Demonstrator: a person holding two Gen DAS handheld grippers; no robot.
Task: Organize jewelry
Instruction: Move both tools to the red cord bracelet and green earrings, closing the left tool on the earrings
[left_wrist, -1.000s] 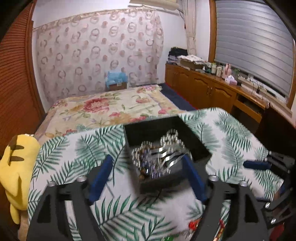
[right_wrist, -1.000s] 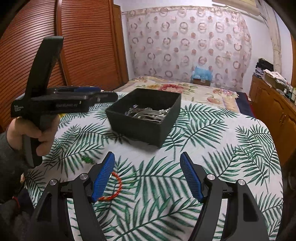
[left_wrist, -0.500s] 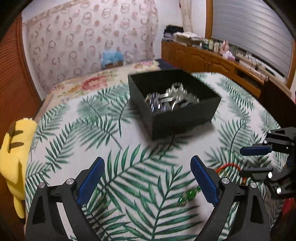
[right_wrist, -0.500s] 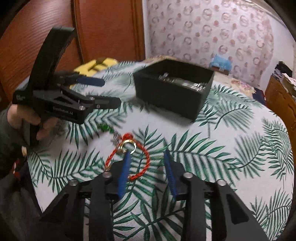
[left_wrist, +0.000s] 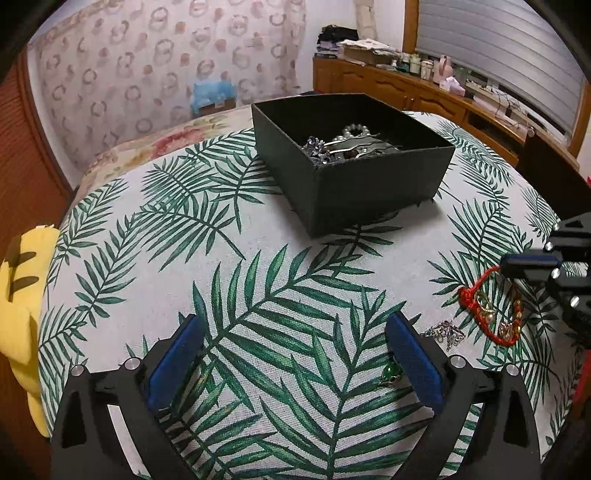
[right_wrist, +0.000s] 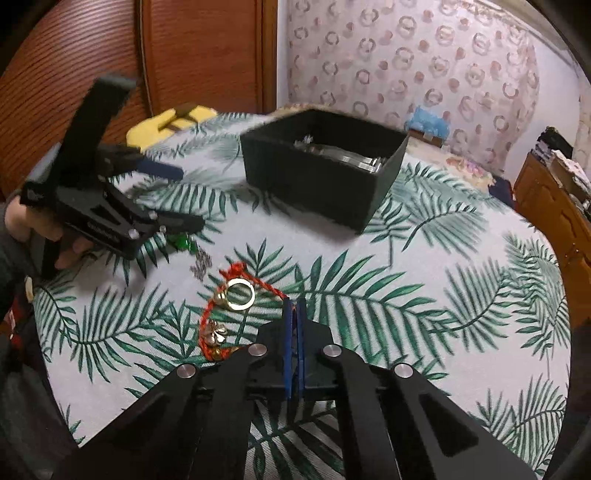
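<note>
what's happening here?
A person is tidying jewelry with two handheld grippers. The right gripper has just closed on the red cord bracelet with gold charms lying on the palm-leaf tablecloth. The left gripper, just opened wide, hovers by a green-stone ring. The black open box already holds silver pieces.
</note>
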